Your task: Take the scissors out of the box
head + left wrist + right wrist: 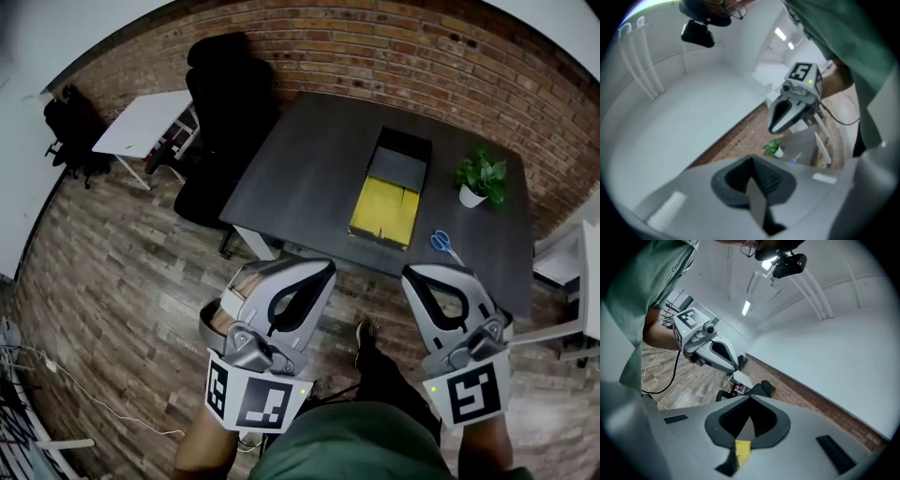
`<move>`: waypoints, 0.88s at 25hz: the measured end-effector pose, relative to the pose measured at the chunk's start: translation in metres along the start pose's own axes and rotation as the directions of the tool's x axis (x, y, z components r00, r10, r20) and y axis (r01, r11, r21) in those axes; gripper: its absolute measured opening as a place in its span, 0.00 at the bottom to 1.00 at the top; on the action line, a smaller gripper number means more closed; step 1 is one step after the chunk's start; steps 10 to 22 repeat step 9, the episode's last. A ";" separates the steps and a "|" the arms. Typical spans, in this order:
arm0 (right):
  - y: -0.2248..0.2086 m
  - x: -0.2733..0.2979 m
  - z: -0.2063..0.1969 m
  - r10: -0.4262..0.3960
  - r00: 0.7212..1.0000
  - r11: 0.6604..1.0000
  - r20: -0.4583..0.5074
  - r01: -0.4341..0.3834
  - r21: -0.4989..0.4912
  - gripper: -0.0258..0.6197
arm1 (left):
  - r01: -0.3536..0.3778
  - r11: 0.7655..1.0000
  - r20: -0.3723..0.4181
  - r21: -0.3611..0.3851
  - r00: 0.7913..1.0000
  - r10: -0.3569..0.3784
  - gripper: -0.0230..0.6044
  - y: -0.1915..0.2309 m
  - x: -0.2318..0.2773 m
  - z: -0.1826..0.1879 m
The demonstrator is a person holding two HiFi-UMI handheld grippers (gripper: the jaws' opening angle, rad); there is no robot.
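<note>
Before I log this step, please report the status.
Left gripper, right gripper: shut, empty. Scissors on table, outside box. Nothing lies over them.

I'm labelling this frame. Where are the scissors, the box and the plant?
scissors (pixel 441 241): head view, on the blue handles.
box (pixel 385 208): head view, on its yellow part.
plant (pixel 483 173): head view, on the leaves.

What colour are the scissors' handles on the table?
Blue; the scissors show best in the head view.
</note>
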State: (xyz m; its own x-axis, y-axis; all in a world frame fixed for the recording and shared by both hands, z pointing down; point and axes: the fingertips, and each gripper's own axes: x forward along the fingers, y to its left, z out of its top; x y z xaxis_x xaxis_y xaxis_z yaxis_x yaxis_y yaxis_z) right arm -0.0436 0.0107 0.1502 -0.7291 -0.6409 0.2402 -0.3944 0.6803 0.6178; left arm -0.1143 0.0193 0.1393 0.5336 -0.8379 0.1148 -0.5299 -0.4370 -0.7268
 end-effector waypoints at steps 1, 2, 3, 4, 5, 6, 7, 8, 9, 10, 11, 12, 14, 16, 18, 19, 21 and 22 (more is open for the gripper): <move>0.013 -0.005 0.010 0.011 1.000 1.000 0.006 -0.011 -0.007 0.05 | -0.011 1.000 -0.001 -0.004 1.000 0.011 0.03 -0.002 -0.015 0.002; 0.025 -0.010 0.020 0.022 1.000 1.000 0.014 -0.022 -0.016 0.05 | -0.023 1.000 0.000 -0.005 1.000 0.023 0.03 -0.003 -0.030 0.003; 0.038 -0.016 0.031 0.033 0.999 0.999 0.021 -0.032 -0.026 0.05 | -0.032 0.999 0.000 -0.006 0.999 0.032 0.03 -0.005 -0.044 0.005; 0.051 -0.022 0.040 0.042 0.999 0.999 0.027 -0.041 -0.034 0.05 | -0.040 0.999 0.002 -0.007 0.999 0.040 0.03 -0.007 -0.058 0.007; 0.063 -0.027 0.050 0.049 0.998 0.998 0.031 -0.048 -0.041 0.05 | -0.045 0.999 0.004 -0.008 0.999 0.045 0.03 -0.009 -0.072 0.009; 0.075 -0.033 0.059 0.055 0.998 0.997 0.035 -0.053 -0.047 0.05 | -0.050 0.999 0.006 -0.011 0.999 0.050 0.03 -0.010 -0.085 0.011; 0.086 -0.037 0.069 0.059 0.998 0.997 0.039 -0.057 -0.051 0.05 | -0.053 0.998 0.009 -0.014 0.999 0.053 0.03 -0.011 -0.098 0.013; 0.096 -0.042 0.078 0.063 0.997 0.997 0.042 -0.061 -0.054 0.05 | -0.056 0.998 0.011 -0.017 0.998 0.056 0.03 -0.012 -0.111 0.015; 0.107 -0.046 0.088 0.067 0.997 0.996 0.045 -0.064 -0.057 0.05 | -0.058 0.998 0.013 -0.020 0.998 0.058 0.03 -0.012 -0.124 0.017; 0.107 -0.046 0.088 0.067 0.997 0.996 0.045 -0.064 -0.057 0.05 | -0.058 0.998 0.013 -0.020 0.998 0.058 0.03 -0.012 -0.124 0.017; 0.107 -0.046 0.088 0.067 0.997 0.996 0.045 -0.064 -0.057 0.05 | -0.058 0.998 0.013 -0.020 0.998 0.058 0.03 -0.012 -0.124 0.017; 0.107 -0.046 0.088 0.067 0.997 0.996 0.045 -0.064 -0.057 0.05 | -0.058 0.998 0.013 -0.020 0.998 0.058 0.03 -0.012 -0.124 0.017; 0.107 -0.046 0.088 0.067 0.997 0.996 0.045 -0.064 -0.057 0.05 | -0.058 0.998 0.013 -0.020 0.998 0.058 0.03 -0.012 -0.124 0.017; 0.107 -0.046 0.088 0.067 0.997 0.996 0.045 -0.064 -0.057 0.05 | -0.058 0.998 0.013 -0.020 0.998 0.058 0.03 -0.012 -0.124 0.017; 0.107 -0.046 0.088 0.067 0.997 0.996 0.045 -0.064 -0.057 0.05 | -0.058 0.998 0.013 -0.020 0.998 0.058 0.03 -0.012 -0.124 0.017; 0.107 -0.046 0.088 0.067 0.997 0.996 0.045 -0.064 -0.057 0.05 | -0.058 0.998 0.013 -0.020 0.998 0.058 0.03 -0.012 -0.124 0.017; 0.107 -0.046 0.088 0.067 0.997 0.996 0.045 -0.064 -0.057 0.05 | -0.058 0.998 0.013 -0.020 0.998 0.058 0.03 -0.012 -0.124 0.017; 0.107 -0.046 0.088 0.067 0.997 0.996 0.045 -0.064 -0.057 0.05 | -0.058 0.998 0.013 -0.020 0.998 0.058 0.03 -0.012 -0.124 0.017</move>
